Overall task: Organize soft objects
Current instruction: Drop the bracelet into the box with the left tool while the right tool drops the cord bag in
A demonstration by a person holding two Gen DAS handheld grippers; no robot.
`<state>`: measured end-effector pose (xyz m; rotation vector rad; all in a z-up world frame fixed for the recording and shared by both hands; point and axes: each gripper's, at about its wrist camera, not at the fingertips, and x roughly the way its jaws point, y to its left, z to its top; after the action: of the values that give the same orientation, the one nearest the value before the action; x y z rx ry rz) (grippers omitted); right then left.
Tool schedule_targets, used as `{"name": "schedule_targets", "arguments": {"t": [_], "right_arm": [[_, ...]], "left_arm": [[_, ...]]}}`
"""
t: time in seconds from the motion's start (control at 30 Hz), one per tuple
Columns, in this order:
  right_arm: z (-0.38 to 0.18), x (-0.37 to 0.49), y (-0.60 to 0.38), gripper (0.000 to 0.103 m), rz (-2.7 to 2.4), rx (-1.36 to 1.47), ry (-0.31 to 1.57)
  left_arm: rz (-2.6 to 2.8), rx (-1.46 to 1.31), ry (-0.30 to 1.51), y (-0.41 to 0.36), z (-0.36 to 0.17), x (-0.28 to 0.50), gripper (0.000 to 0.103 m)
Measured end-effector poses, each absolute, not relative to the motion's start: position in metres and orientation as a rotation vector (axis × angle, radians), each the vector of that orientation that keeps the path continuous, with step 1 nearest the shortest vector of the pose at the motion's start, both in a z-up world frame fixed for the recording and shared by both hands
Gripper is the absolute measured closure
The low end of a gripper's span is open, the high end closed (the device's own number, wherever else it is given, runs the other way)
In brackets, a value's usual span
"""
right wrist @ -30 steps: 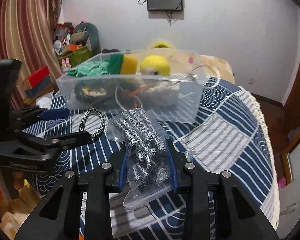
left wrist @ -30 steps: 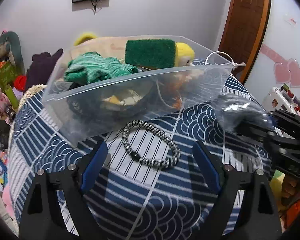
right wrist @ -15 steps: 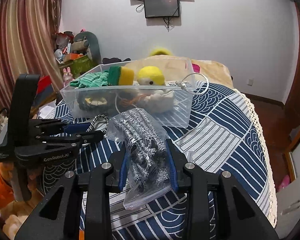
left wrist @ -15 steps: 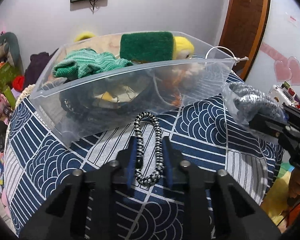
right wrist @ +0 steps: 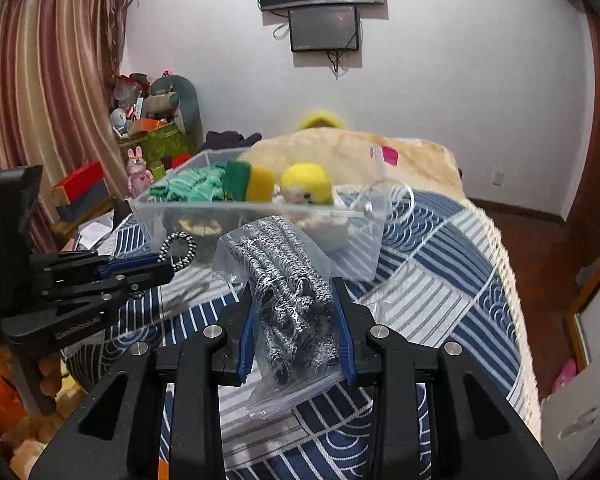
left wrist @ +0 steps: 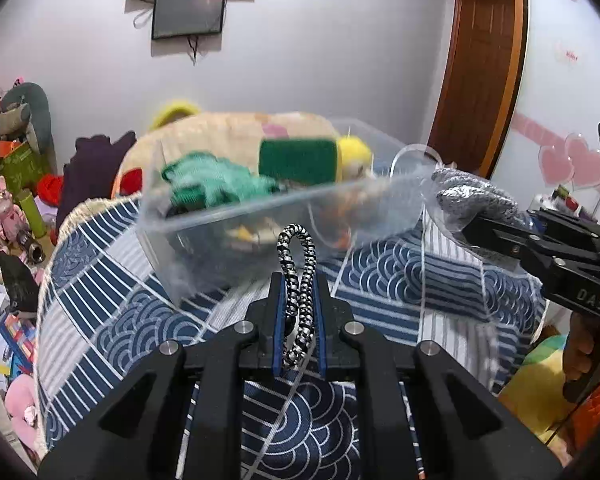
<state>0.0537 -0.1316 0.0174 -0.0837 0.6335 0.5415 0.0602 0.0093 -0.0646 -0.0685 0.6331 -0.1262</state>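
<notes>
Gripping tight, left gripper (left wrist: 298, 312): jaws nearly together, clamped on the braided loop (left wrist: 296, 280), blue pads pressing both its sides.
Right gripper (right wrist: 296, 328): jaws a moderate way apart, clamped on the clear bag of braided cords (right wrist: 288, 292), plastic bulging out above and below the pads.
Loop's place: center of the left wrist view, lifted off the patterned blue cloth (left wrist: 120, 328), just in front of the clear bin (left wrist: 236, 216).
Loop's axis: long axis runs straight up the frame along the fingers, rounded end pointing toward the bin wall.
Bag's axis: cords slant from lower right to upper left of the right wrist view, top end near the bin's front wall.
Bin contents: green knit (right wrist: 192, 188), green-and-yellow sponge (right wrist: 248, 182), yellow plush (right wrist: 306, 184) riding at its rim.
Edges and room: open cloth lies right of the bin in the right wrist view, falling away at a fringed edge (right wrist: 512, 300); both grippers crowd the bin's near side.
</notes>
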Motion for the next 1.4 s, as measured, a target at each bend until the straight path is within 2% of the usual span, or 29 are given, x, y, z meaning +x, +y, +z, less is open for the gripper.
{"name": "schedule_targets", "arguments": {"t": [0.37, 0.67, 1.27, 1.3, 1.37, 1.4], "right_arm": [[0.06, 0.067, -0.126, 0.073, 0.51, -0.057, 0.496], [0.073, 0.089, -0.115, 0.072, 0.458, -0.05, 0.433], [0.024, 0.142, -0.102, 0.072, 0.401, -0.018, 0.63], [0.023, 0.142, -0.102, 0.07, 0.4, -0.025, 0.633], [0.02, 0.14, -0.101, 0.069, 0.397, -0.045, 0.637], [0.02, 0.139, -0.101, 0.069, 0.39, -0.054, 0.633]], "left_arm": [[-0.081, -0.079, 0.496, 0.025, -0.017, 0.075, 0.091], [-0.04, -0.093, 0.457, 0.035, -0.006, 0.107, 0.091], [-0.079, -0.091, 0.612, 0.033, -0.044, 0.163, 0.09], [-0.076, -0.086, 0.613, 0.032, -0.045, 0.162, 0.089], [-0.071, -0.084, 0.615, 0.032, -0.046, 0.161, 0.076], [-0.072, -0.086, 0.617, 0.033, -0.046, 0.16, 0.074]]}}
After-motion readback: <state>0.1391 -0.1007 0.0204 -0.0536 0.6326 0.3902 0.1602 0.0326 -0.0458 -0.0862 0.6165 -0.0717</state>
